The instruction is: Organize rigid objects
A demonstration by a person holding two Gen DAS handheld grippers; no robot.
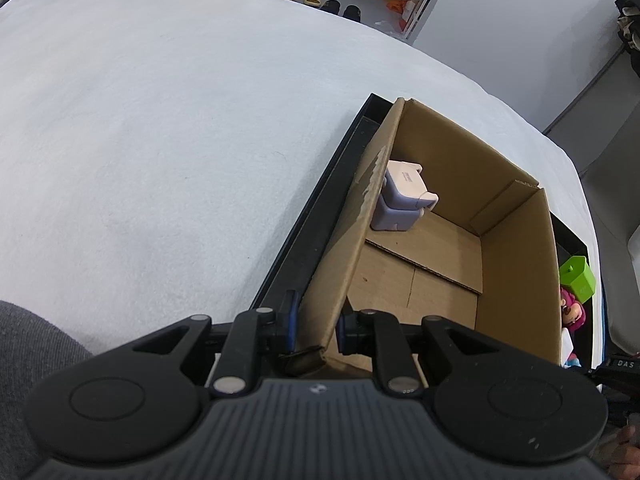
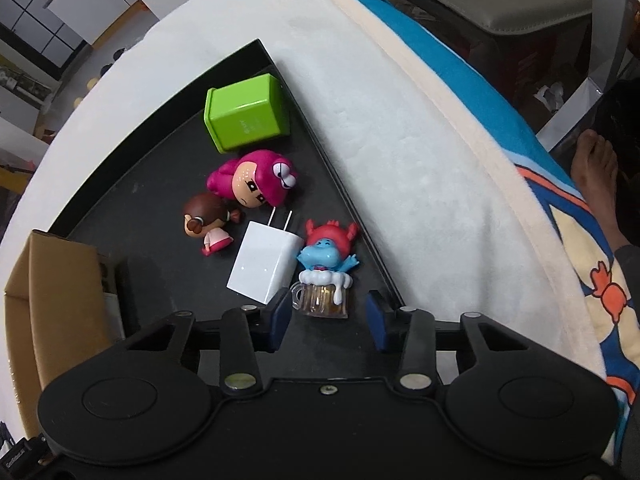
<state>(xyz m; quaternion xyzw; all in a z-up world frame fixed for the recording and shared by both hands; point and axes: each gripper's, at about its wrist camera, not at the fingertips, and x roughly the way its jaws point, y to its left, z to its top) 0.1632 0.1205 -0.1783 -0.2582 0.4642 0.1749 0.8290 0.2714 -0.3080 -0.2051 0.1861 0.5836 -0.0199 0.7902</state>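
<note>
My left gripper is shut on the near left wall of an open cardboard box, which stands in a black tray. Two small pale stool-shaped pieces are stacked inside the box against that wall. In the right wrist view my right gripper hangs open over the tray. A blue troll figure in a beer mug stands just ahead of its fingertips, close to the left pad and apart from the right. A white charger plug lies left of the figure.
Further back on the tray lie a brown-haired doll, a pink-hooded doll and a green cube. The cardboard box fills the tray's left. A white blanket surrounds it. A person's foot is at right.
</note>
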